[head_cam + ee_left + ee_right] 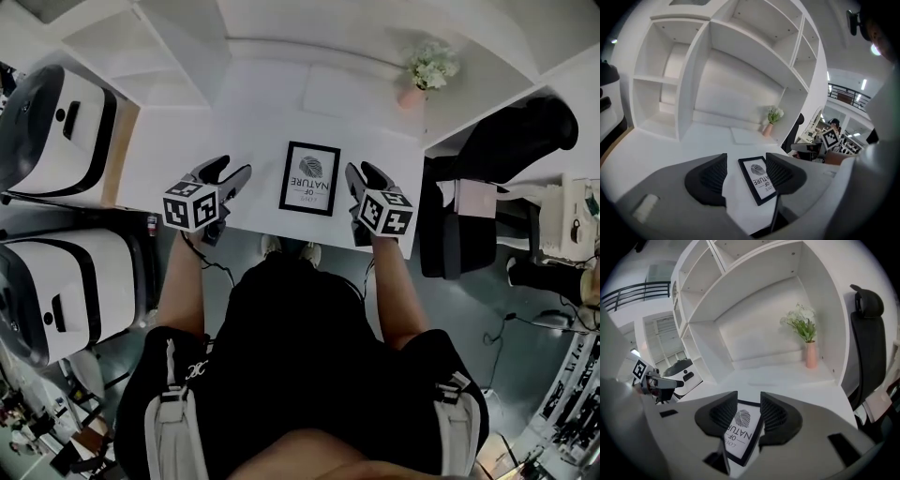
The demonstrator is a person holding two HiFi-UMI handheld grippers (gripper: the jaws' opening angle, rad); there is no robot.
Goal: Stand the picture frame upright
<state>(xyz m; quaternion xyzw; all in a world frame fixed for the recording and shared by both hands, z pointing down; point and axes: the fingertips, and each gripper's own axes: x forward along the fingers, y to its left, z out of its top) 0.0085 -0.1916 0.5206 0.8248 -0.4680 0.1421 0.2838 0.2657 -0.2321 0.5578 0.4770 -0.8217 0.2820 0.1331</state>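
The picture frame [310,178] has a black border and a white print with a leaf and lettering. It lies flat on the white desk [253,122], close to the front edge. My left gripper [228,172] hovers just left of it, open and holding nothing. My right gripper [364,174] is just right of it, also open and holding nothing. In the left gripper view the frame [759,180] shows through the gap of the left gripper [746,171], beyond the pads. The right gripper view likewise has the frame [740,434] lying past the right gripper [749,411].
A pink vase of white flowers [427,75] stands at the desk's back right corner. A flat white sheet [342,94] lies at the back. White shelves enclose the desk. A black office chair [506,141] stands to the right, and white and black machines [56,131] to the left.
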